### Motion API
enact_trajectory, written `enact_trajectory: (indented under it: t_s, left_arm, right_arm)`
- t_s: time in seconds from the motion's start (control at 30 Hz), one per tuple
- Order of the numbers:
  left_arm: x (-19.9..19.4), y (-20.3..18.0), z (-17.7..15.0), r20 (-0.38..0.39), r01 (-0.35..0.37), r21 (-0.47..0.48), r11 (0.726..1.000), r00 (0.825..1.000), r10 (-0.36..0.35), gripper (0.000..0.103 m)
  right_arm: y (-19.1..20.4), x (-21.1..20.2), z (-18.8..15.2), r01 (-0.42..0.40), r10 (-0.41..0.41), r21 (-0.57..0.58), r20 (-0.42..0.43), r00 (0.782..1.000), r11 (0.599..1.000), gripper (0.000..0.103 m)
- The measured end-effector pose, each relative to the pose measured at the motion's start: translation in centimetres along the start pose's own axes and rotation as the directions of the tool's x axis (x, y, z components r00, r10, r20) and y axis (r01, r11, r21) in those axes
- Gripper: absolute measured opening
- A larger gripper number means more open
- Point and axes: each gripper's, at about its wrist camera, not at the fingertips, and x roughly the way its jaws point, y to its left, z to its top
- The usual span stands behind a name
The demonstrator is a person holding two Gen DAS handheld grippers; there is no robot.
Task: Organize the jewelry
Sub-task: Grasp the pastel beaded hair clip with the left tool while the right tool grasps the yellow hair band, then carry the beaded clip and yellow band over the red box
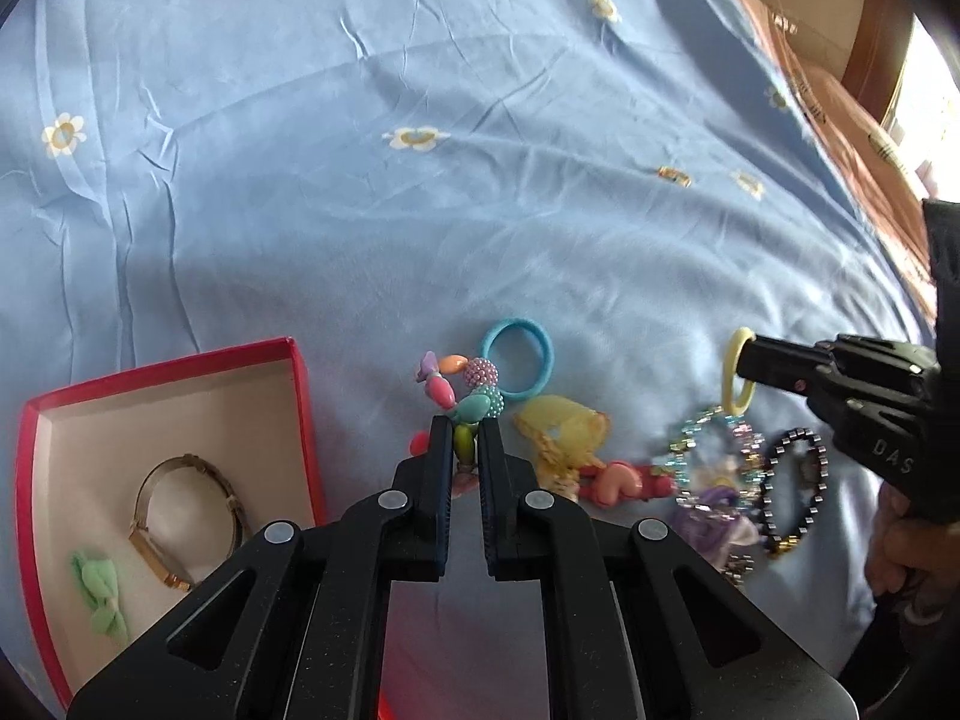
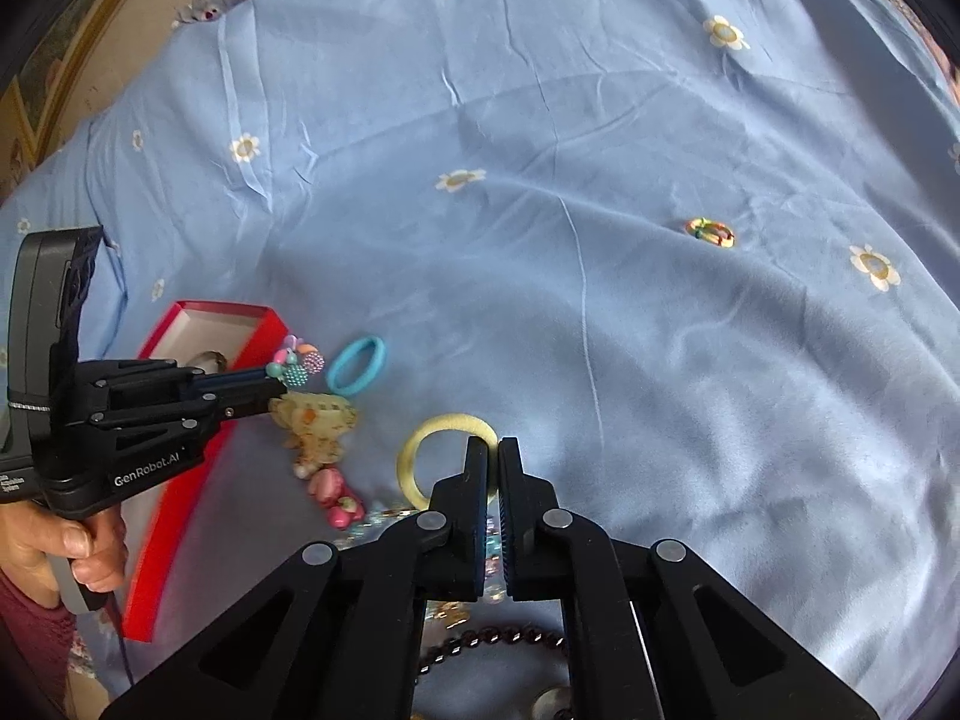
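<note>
Tongs both clamped — left gripper [image 1: 465, 429] on bead bracelet [image 1: 471, 387], right gripper [image 2: 492, 450] on yellow band [image 2: 447, 459] — likely bound for red box [image 1: 294, 378], lower left.

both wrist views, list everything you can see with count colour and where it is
box: 1, red with cream inside, on the sheet at left
watch: 1, gold, inside the box
bow: 1, green, inside the box beside the watch
chunky bead bracelet: 1, pastel mix, in the left tongs
blue hair tie: 1, blue, on the sheet behind the bracelet
yellow hair tie: 1, pale yellow, in the right tongs
yellow clip: 1, translucent yellow, in the pile
pink heart clip: 1, pink-red, in the pile
small bead bracelet: 1, blue and clear, in the pile
dark bead bracelet: 1, black, right of the pile
small ring: 1, multicolour, alone far on the sheet
sheet: 1, light blue with daisies
left tongs: 1, black
right tongs: 1, black
</note>
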Motion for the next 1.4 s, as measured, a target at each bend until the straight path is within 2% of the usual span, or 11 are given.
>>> enact_trajectory:
  t_s: [0.27, 0.63, 1.1, 1.4]
  left_arm:
    - [-3.7, 0.8, -1.3, 0.072, 0.034, -0.081, 0.996, 0.997, -0.028, 0.007]
    - [-7.8, 2.9, -5.2, 0.127, 0.041, -0.199, 0.979, 0.992, -0.016, 0.007]
    - [-11.4, 8.2, -9.8, 0.156, -0.016, -0.327, 0.945, 0.985, 0.07, 0.007]
    - [-11.9, 11.0, -11.9, 0.147, -0.04, -0.377, 0.925, 0.984, 0.102, 0.007]
  right_arm:
    - [1.8, -1.4, -0.2, -0.043, 0.043, -0.01, 0.016, 0.999, 0.999, 0.003]
    - [5.9, -1.8, -0.9, -0.108, 0.108, -0.063, 0.001, 0.994, 0.992, 0.003]
    - [13.3, -0.3, -0.6, -0.194, 0.19, -0.167, -0.044, 0.981, 0.967, 0.003]
    - [18.6, 1.7, -0.4, -0.252, 0.238, -0.233, -0.084, 0.968, 0.939, 0.003]
